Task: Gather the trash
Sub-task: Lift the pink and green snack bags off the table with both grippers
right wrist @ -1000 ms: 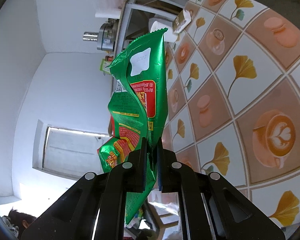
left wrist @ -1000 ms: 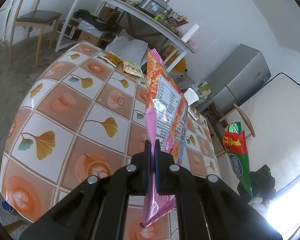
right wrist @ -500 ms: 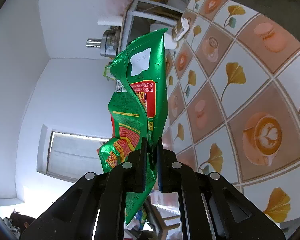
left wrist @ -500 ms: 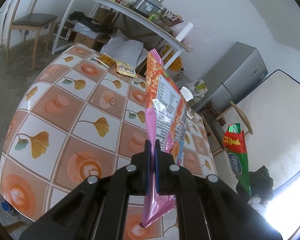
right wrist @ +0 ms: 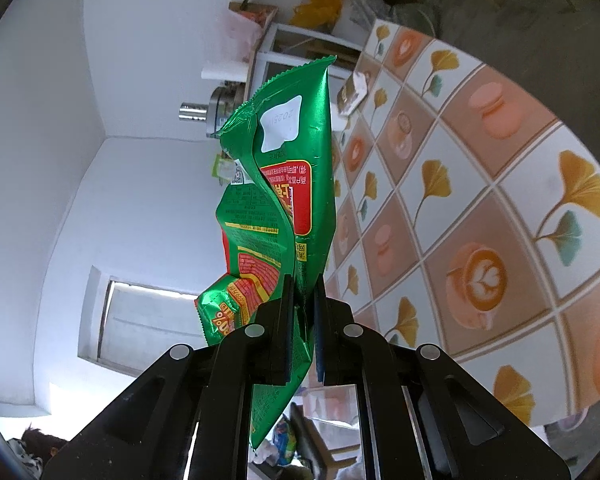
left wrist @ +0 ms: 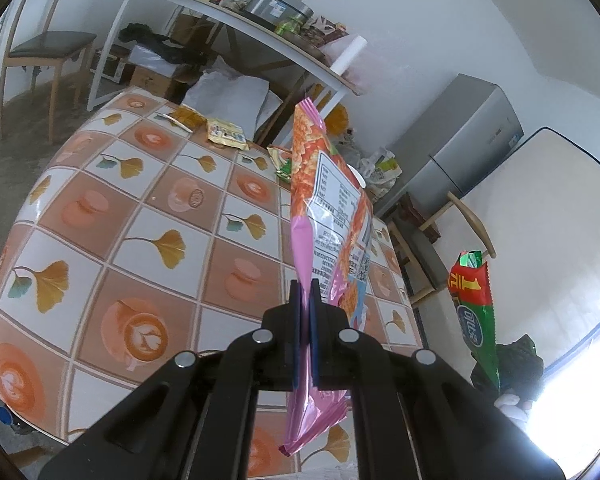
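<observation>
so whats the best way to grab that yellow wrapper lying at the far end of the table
Take the yellow wrapper by its near edge, coming in low from the table's middle. It lies flat and crinkled, so a raised edge gives the pads something to pinch; a flat top would not. Both tools are full now: the left tool holds the pink bag.

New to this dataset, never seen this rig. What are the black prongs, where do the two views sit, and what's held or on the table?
No robot arm here: a person carries a handheld two-finger gripper in each hand, with a fisheye camera on each looking along the fingers. The black prongs are those fingers.

Left wrist view: the left gripper is shut on a pink and orange snack bag, above a table with a leaf and coffee-cup patterned cloth. A few wrappers lie at its far edge.

Right wrist view: the right gripper is shut on a green snack bag, which also shows at the right of the left view.
</observation>
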The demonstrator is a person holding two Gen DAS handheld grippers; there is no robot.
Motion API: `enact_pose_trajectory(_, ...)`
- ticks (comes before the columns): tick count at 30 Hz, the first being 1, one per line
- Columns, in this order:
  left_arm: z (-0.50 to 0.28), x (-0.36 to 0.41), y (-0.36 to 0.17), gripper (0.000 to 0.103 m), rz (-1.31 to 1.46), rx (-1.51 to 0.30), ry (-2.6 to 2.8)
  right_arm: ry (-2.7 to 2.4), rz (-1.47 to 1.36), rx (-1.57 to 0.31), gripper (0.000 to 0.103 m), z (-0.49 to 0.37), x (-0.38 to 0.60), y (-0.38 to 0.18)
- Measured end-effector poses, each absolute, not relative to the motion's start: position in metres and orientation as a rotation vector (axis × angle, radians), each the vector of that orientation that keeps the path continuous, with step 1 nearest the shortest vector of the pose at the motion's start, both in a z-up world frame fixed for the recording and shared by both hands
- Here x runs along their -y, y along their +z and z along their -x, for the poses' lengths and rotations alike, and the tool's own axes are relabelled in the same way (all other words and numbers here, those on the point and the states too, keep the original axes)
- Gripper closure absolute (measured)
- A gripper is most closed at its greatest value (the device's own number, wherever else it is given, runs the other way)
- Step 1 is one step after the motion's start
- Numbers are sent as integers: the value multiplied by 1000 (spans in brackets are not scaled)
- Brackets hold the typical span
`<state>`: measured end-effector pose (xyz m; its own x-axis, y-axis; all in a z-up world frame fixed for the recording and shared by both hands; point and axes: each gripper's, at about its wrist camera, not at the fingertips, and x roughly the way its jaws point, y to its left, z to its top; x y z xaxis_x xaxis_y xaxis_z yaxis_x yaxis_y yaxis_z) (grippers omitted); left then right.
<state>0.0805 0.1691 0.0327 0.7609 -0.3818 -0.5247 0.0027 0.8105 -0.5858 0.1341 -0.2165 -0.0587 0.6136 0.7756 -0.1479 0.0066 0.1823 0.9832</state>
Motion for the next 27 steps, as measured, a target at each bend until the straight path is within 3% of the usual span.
enact_pose_trajectory(27, -80, -160, 36, 100, 591, -679, -247, 593, -1307, -725, 96, -118, 218, -59)
